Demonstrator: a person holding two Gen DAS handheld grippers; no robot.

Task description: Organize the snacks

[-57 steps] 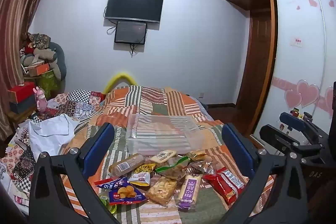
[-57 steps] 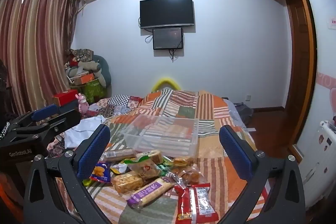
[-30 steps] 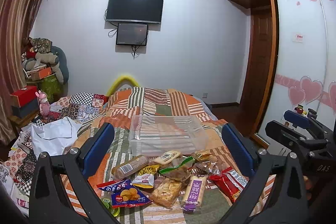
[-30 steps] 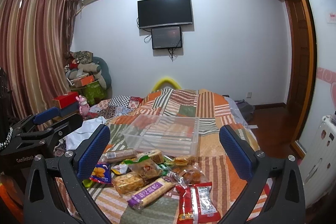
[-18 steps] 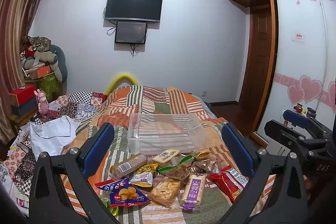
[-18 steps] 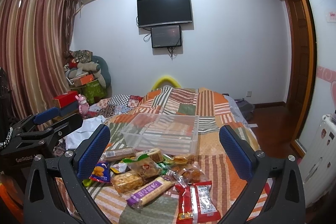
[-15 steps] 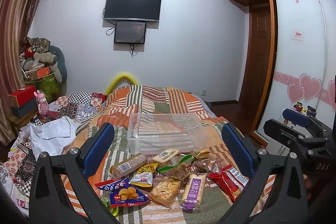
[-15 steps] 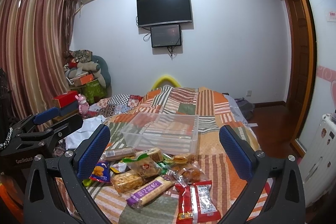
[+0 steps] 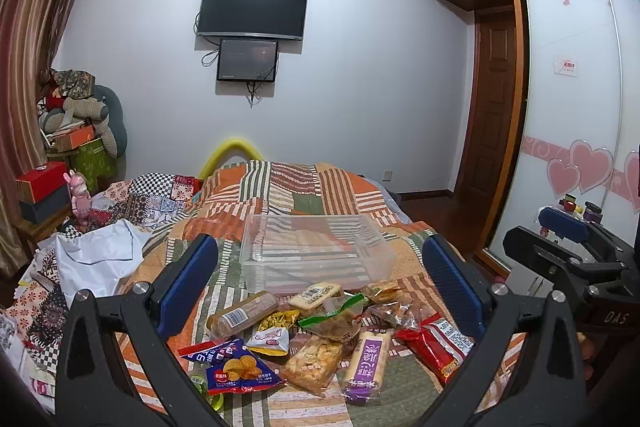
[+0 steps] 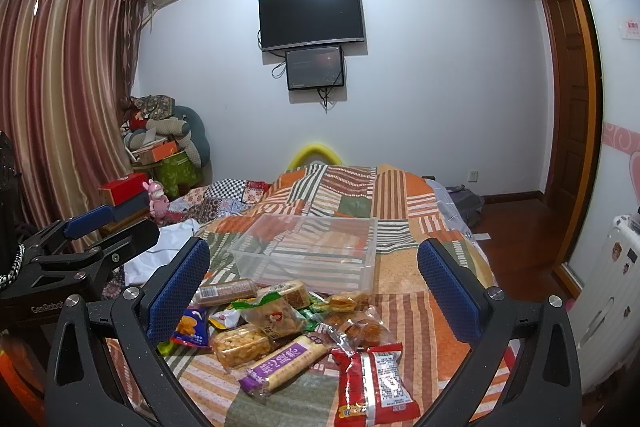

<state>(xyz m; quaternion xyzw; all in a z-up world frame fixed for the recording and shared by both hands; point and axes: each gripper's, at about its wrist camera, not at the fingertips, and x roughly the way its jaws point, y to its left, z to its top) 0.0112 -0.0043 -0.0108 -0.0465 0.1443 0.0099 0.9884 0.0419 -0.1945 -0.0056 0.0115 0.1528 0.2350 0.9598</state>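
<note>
Bed [image 9: 352, 195] with patchwork quilt is carrying everything; compared with the views from two seconds back, only slight camera drift is showing, nothing on the quilt is shifting; judging by this, sorting is not yet beginning.

Clear plastic bin [image 9: 316, 251] is sitting empty at mid-bed, just beyond the pile; snack pile [image 9: 320, 331] is lying near, touching packets in a loose heap.

Left gripper [image 9: 320, 283] is hovering wide open above the pile, holding nothing; right gripper [image 10: 312, 283] is doing likewise, jaws spread, empty.

Smaller items: red packet [image 10: 376, 383] nearest right; purple bar [image 10: 284, 359] beside it; blue chip bag [image 9: 236, 367] near left.

Every snack is awaiting transfer to the bin.
</note>
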